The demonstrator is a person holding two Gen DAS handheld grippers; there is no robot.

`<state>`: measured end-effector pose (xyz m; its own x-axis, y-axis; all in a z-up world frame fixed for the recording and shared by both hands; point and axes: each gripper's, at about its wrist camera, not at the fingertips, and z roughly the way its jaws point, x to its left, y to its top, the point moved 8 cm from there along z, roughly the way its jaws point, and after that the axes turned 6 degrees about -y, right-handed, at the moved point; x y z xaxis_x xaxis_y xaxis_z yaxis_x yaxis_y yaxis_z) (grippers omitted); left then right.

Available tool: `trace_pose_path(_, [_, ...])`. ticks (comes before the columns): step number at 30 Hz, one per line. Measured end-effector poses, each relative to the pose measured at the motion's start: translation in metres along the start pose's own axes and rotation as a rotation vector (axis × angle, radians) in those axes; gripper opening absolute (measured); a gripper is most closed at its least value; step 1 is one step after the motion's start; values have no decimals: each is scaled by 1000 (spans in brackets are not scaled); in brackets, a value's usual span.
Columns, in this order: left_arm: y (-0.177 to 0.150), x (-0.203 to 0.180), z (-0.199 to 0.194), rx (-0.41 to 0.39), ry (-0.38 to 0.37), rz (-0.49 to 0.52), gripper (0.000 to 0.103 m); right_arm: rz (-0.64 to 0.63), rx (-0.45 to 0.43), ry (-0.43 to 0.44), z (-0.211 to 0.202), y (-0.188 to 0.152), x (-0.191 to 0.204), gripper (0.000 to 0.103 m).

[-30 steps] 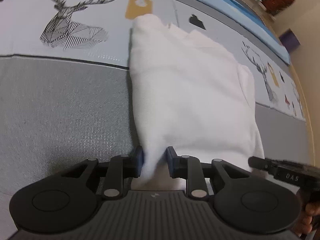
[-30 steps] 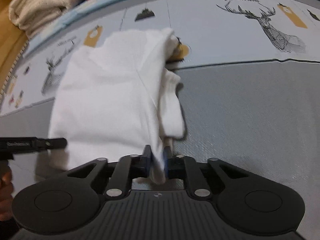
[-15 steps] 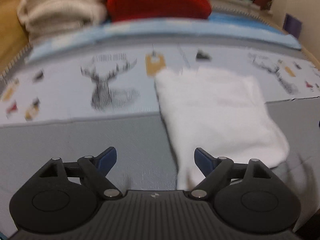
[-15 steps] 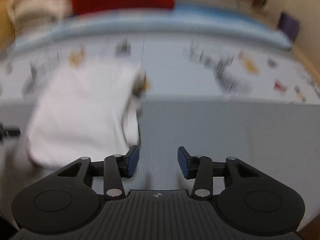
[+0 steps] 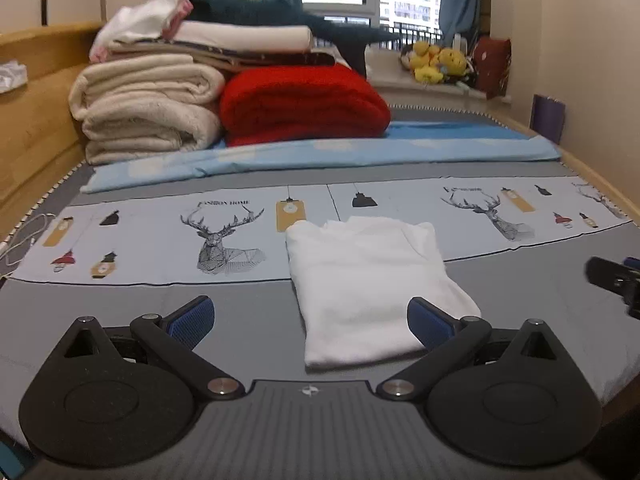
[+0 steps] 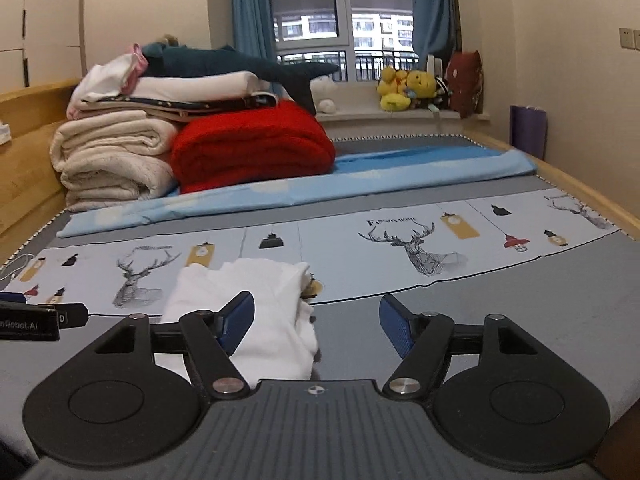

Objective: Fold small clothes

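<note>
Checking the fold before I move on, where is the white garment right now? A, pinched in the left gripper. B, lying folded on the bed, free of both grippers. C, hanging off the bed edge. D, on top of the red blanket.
B: the white garment lies folded on the bed, with the left gripper and right gripper both empty, jaws opening.

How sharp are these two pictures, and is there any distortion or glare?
Left wrist view: mostly sharp, but the dark plush on the stack is smeared, the garment soft; bed edges bow from the fisheye. Right wrist view: sharp; the walls curve; the window shows no glare, the room evenly lit.
</note>
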<state>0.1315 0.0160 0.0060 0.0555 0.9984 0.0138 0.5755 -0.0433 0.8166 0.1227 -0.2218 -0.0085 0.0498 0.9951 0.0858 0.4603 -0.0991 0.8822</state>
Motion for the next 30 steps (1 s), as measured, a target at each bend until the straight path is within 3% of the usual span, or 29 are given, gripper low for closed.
trace_pose_path(3, [-23,-6,-20,-52,-3,-18,103,-9,24,15,-11,-18,5,71])
trace_pose_path(5, [-45,-10,-22,-85,8,-21,103,-10,87,43,-13,-36,12,71])
trace_pose_path(7, [-58,-9,-7,-5,26,-38,102,-47,137,35,-9,-47,19,71])
trace_pose_path(9, [-55,-5,0,-2,-7,-113,102,-89,115,3,-6,-48,24,71])
trace_pose_path(14, [-54,5,19,33,66,-95,103,-99,155,-3,15,-52,32,71])
trace_pose_path(17, [-57,9,28,69,44,-138,103,-91,169,12,20,-53,37,71])
trace_pose_path(30, [-57,-1,32,78,15,-115,103,-103,149,42,18,-51,43,71])
